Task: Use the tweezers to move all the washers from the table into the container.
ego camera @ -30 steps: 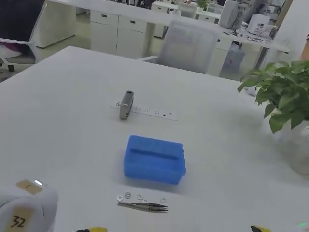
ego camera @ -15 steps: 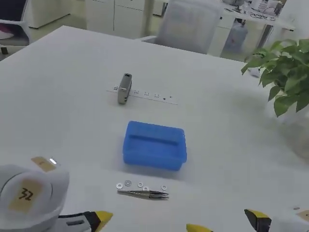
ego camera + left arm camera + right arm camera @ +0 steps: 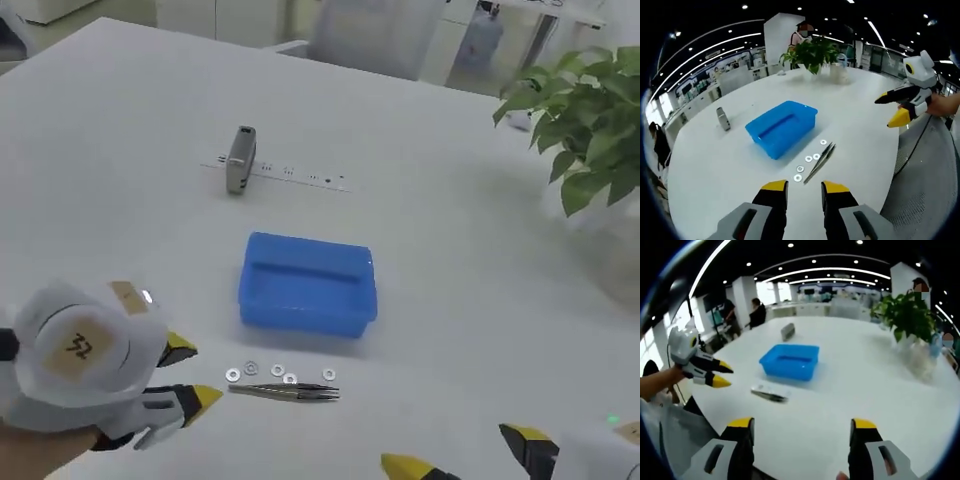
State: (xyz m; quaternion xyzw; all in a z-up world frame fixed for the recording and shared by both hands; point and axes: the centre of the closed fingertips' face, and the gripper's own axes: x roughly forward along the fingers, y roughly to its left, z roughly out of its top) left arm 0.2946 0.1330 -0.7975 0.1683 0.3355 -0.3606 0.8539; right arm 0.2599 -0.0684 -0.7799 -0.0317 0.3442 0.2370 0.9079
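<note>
Blue container [image 3: 308, 285] sits open-topped on the white bench [image 3: 120, 120], with five washers [image 3: 277, 372] strung in a loose row on the bench just in front of it. The tweezers [image 3: 285, 392] lie flat alongside that row, on our side of it, touched by neither tool. We hold the left gripper [image 3: 200, 372] just left of the washers, its yellow-tipped fingers a little apart and pinching nothing. The right gripper [image 3: 450, 448] hangs low at the near right, well apart from the tweezers, fingers spread wide and empty. A potted plant [image 3: 585, 110] stands at the far right.
</note>
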